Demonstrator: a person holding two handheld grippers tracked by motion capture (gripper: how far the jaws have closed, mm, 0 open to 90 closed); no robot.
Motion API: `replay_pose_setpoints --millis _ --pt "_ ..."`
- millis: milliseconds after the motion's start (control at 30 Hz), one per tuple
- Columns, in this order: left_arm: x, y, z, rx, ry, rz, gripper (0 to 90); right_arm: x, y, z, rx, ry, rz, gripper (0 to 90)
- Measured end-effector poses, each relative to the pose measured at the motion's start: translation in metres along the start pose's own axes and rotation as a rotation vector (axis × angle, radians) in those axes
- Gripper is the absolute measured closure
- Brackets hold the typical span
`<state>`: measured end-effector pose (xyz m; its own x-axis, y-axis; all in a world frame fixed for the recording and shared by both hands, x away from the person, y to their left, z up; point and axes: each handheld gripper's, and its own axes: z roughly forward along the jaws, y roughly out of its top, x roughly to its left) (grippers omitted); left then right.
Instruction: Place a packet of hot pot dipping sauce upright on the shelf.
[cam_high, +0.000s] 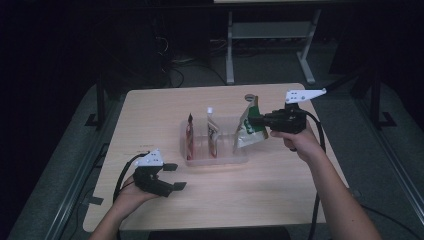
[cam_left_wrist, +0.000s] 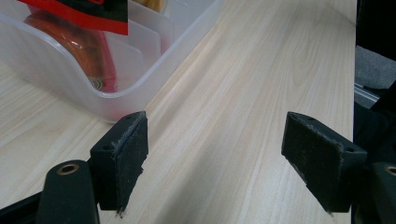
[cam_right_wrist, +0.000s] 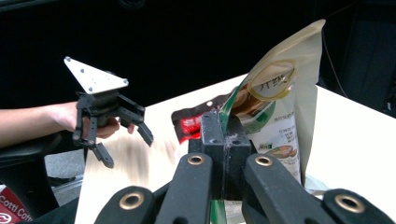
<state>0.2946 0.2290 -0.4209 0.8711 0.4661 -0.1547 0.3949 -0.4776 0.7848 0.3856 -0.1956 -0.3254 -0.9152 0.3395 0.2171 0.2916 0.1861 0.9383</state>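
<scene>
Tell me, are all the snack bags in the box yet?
Almost. Two bags already stand in the clear box: the red bag at its left and the white bag in the middle. The right gripper is pinching the green and cream bag over the box's right end. It looks like that one needs setting in. The left gripper waits open on the table.

Both forearms are showing bare, no sleeves. The left gripper (cam_high: 170, 176) and right gripper (cam_high: 256, 120) are looking matte black, each wearing a pale three-cornered plate dotted with screws and trailing a black cable. Brass rivets are glinting on the linkages; the dark pads (cam_left_wrist: 125, 156) are looking scuffed.
</scene>
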Motion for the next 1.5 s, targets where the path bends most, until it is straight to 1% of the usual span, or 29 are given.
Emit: replay_pose_setpoints --millis 233,300,367,467,533,567,733,800,900,1000,1067,1100,1133,1167,1233,1300,1333,1367,1400,1433,1467,1500 --pt "0.000 0.000 0.001 0.003 -0.001 -0.004 22.5 -0.006 -0.002 -0.018 -0.017 -0.034 0.018 90.0" --pt "0.000 0.000 0.001 0.003 -0.001 -0.007 22.4 -0.008 -0.004 -0.022 -0.010 -0.043 0.023 90.0" --pt "0.000 0.000 0.002 0.006 0.000 0.003 22.5 -0.010 -0.005 -0.022 0.003 -0.047 0.022 90.0" --pt "-0.001 0.000 0.002 0.005 -0.001 0.005 22.5 -0.012 -0.008 -0.019 0.025 -0.052 0.027 89.9" --pt "-0.001 0.000 0.002 0.004 -0.002 -0.001 22.5 -0.014 -0.010 -0.017 0.028 -0.059 0.028 89.9" --pt "-0.001 0.000 0.002 0.005 -0.002 -0.001 22.5 -0.016 -0.012 -0.016 0.030 -0.056 0.038 89.9" --pt "0.000 -0.001 0.002 0.007 -0.003 -0.003 22.4 -0.026 -0.024 -0.009 0.054 -0.079 0.074 89.9" --pt "0.000 -0.001 0.002 0.008 -0.003 -0.002 22.5 -0.030 -0.028 -0.004 0.076 -0.094 0.081 89.8" --pt "0.000 -0.001 0.002 0.010 -0.003 -0.003 22.5 -0.032 -0.032 0.002 0.099 -0.102 0.086 89.8" --pt "0.001 -0.001 0.003 0.010 -0.002 -0.010 22.4 -0.033 -0.033 0.007 0.097 -0.100 0.099 89.5" --pt "0.001 -0.001 0.002 0.011 -0.003 -0.010 22.4 -0.033 -0.033 0.010 0.098 -0.098 0.097 88.4" --pt "0.001 -0.001 0.002 0.009 -0.002 -0.011 22.4 -0.033 -0.032 0.011 0.092 -0.101 0.092 86.7" --pt "0.001 -0.001 0.002 0.009 -0.001 -0.009 22.5 -0.033 -0.032 0.012 0.096 -0.110 0.094 84.8" --pt "0.001 -0.001 0.002 0.008 -0.001 -0.009 22.5 -0.032 -0.031 0.012 0.102 -0.124 0.086 81.7" --pt "0.001 -0.001 0.002 0.009 -0.002 -0.009 22.5 -0.031 -0.031 0.012 0.098 -0.136 0.090 73.2" --pt "0.001 -0.001 0.002 0.008 -0.003 -0.010 22.5 -0.030 -0.031 0.011 0.107 -0.170 0.086 64.4" --pt "0.001 -0.001 0.002 0.009 -0.002 -0.010 22.4 -0.030 -0.031 0.010 0.111 -0.172 0.090 56.1" --pt "0.002 -0.001 0.002 0.008 -0.001 -0.009 22.5 -0.030 -0.032 0.010 0.113 -0.179 0.094 50.6" --pt "0.002 -0.001 0.002 0.007 -0.001 -0.009 22.5 -0.028 -0.031 0.009 0.121 -0.195 0.099 41.3" --pt "0.002 -0.001 0.002 0.005 -0.001 -0.008 22.4 -0.027 -0.031 0.009 0.124 -0.199 0.101 34.3" --pt "0.002 -0.001 0.002 0.007 -0.002 -0.008 22.5 -0.025 -0.030 0.008 0.126 -0.214 0.097 27.6" --pt "0.003 -0.001 0.001 0.008 -0.001 -0.009 22.5 -0.024 -0.030 0.007 0.128 -0.224 0.098 25.5"
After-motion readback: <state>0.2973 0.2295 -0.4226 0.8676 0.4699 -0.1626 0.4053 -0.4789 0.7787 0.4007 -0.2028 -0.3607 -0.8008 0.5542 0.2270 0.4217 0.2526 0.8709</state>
